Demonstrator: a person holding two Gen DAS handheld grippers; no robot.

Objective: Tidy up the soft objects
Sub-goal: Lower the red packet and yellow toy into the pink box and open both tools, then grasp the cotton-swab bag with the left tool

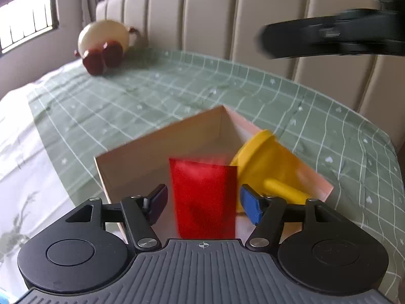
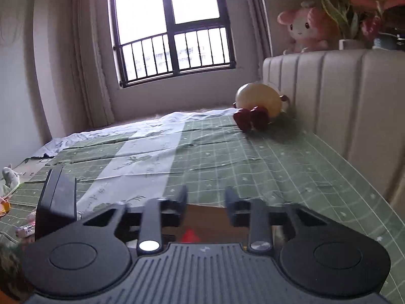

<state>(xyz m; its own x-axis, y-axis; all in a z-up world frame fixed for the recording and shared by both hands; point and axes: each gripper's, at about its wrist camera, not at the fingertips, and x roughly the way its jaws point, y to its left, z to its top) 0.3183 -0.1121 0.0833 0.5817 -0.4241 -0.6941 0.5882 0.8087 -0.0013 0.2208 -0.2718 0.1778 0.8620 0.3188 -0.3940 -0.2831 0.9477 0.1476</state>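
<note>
The left gripper [image 1: 203, 200] has wide jaws flanking a blurred red soft piece [image 1: 205, 200] above the open cardboard box [image 1: 141, 152] on the green checked bedsheet [image 1: 152, 88]; contact unclear. The right gripper [image 2: 206, 207] is parted, empty. No writing readable.

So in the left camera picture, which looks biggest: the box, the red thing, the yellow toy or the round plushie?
1. cardboard box
2. red thing and yellow toy: about alike
3. round plushie, though it sits far back, so it may really be bigger
</note>
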